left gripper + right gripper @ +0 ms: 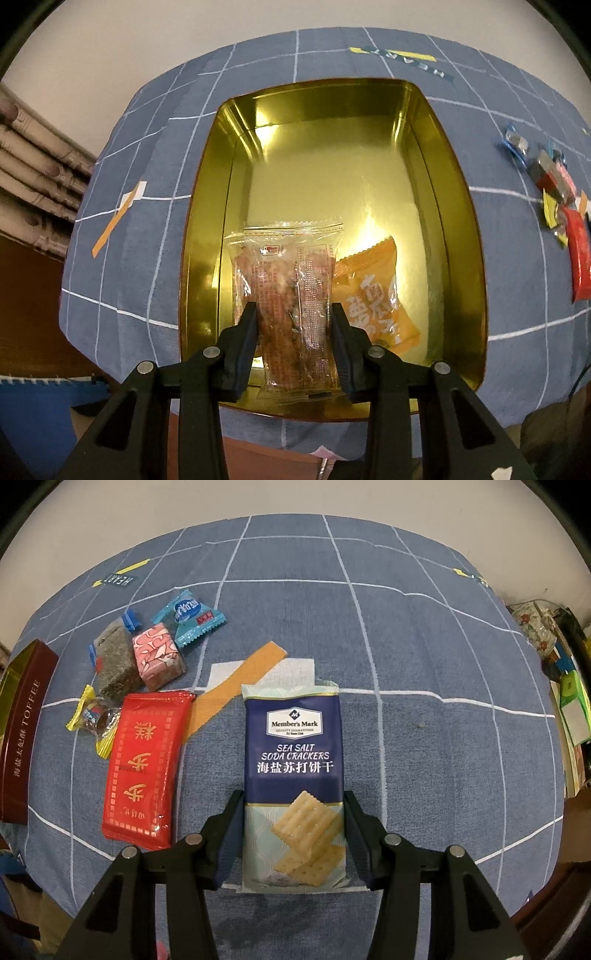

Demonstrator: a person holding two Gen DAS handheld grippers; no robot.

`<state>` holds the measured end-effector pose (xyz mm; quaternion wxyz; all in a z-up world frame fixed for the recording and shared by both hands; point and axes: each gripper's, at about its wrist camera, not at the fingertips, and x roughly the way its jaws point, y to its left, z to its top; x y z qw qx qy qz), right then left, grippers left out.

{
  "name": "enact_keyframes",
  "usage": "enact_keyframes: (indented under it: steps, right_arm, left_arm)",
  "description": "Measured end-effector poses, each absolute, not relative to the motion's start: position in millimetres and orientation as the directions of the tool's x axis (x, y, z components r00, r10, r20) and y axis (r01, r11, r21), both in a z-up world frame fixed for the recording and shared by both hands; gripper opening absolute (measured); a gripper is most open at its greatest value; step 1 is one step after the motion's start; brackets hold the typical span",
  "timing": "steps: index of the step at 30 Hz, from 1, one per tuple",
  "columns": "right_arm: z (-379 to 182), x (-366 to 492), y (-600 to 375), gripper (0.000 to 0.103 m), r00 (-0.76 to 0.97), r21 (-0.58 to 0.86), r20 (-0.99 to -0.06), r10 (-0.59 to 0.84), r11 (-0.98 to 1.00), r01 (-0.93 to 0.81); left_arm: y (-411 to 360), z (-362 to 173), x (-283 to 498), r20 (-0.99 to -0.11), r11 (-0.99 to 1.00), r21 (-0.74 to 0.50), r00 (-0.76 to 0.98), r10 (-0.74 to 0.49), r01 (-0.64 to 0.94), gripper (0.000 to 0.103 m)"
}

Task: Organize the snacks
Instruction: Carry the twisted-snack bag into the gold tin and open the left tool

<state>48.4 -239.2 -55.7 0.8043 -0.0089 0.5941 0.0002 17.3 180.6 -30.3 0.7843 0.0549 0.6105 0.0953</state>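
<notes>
Cracker packet (295, 775) lies lengthwise between right hand-held gripper (293, 827) fingers.

Both grippers (294, 321) (293, 812) are matte black, with silver rivets and dark-blue padded jaws.

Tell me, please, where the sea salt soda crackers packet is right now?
In the right wrist view, the crackers packet lies flat on the blue cloth between the right tongs, just right of the red packet.

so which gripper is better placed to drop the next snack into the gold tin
Left. The left gripper holds a clear snack packet right over the gold tin; the right gripper only straddles the soda crackers on the cloth.
</notes>
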Motion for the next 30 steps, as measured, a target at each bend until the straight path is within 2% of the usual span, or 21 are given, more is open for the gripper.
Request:
enact_keyframes:
  steps: [17,20,25,28,30]
  right_arm:
    - [-53,83,-241,0.055,0.261,-0.02,-0.965,-0.018,1.0,-0.004]
    - [-52,86,-240,0.051,0.268,-0.023,-0.963,-0.022,1.0,-0.001]
    - [-52,88,-237,0.051,0.274,-0.027,-0.961,-0.029,1.0,0.01]
    - [-52,83,-234,0.051,0.276,-0.024,-0.961,-0.03,0.999,0.024]
    - [-51,77,-233,0.051,0.281,-0.023,-0.959,-0.03,0.999,0.028]
  left_arm:
    - [184,-40,11,-0.95,0.977,0.195,0.232,0.21,-0.085,0.036]
    - [186,-40,12,-0.95,0.978,0.186,0.236,0.204,-0.097,0.037]
    - [185,-38,12,-0.946,0.977,0.19,0.247,0.209,-0.1,0.037]
    - [186,-35,11,-0.943,0.978,0.176,0.265,0.201,-0.115,0.041]
    - [185,-30,10,-0.939,0.978,0.165,0.282,0.196,-0.128,0.049]
